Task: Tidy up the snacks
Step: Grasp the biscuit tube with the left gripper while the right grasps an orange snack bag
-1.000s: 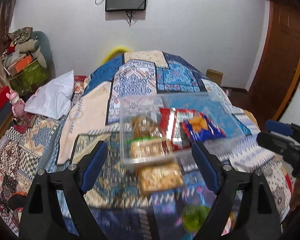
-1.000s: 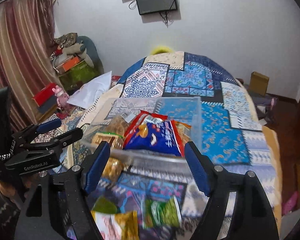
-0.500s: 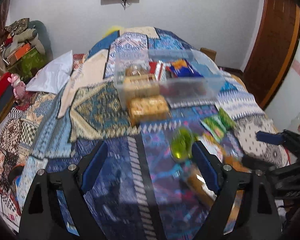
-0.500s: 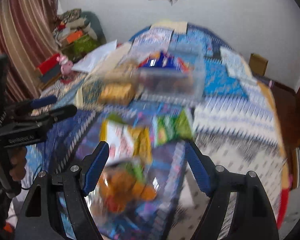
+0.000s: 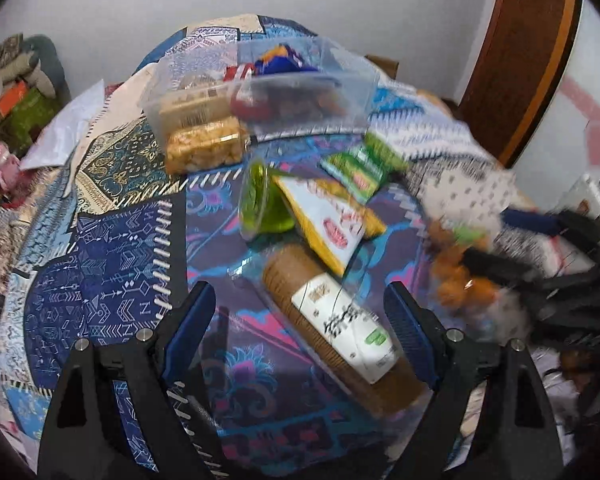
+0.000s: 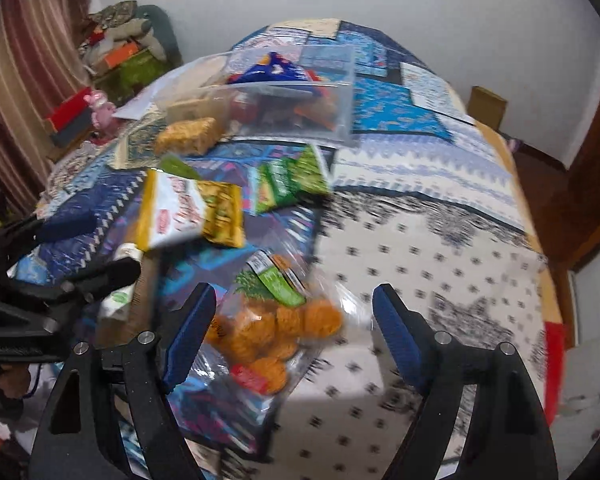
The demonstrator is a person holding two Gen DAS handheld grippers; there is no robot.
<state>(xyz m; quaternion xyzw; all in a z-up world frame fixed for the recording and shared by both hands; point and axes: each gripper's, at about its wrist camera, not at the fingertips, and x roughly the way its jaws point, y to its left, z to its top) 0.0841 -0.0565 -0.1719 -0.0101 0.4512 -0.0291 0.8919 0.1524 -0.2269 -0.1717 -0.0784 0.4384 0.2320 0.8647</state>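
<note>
A clear plastic box [image 5: 352,96] holding several snack packs stands at the far end of the bed; it also shows in the right wrist view [image 6: 340,120]. My left gripper [image 5: 300,320] is open, with a brown biscuit roll with a white label [image 5: 332,320] lying between its fingers. My right gripper [image 6: 290,320] is open over a clear bag of orange biscuits [image 6: 272,336]. A yellow-and-white pack [image 6: 188,212], a green pack [image 6: 292,180], a green cup [image 5: 260,204] and a clear pack of golden snacks [image 5: 204,150] lie loose on the bedspread.
A patterned bedspread [image 5: 100,280] covers the bed. A white pillow [image 5: 68,124] lies at the left. Stacked boxes and a pink toy [image 6: 100,108] sit by the curtain on the left. A wooden door [image 5: 520,60] is at the right.
Both grippers have drawn back from the clear box and lowered toward the near end of the bed. The biscuit roll and the orange biscuit bag now lie between their fingers.
</note>
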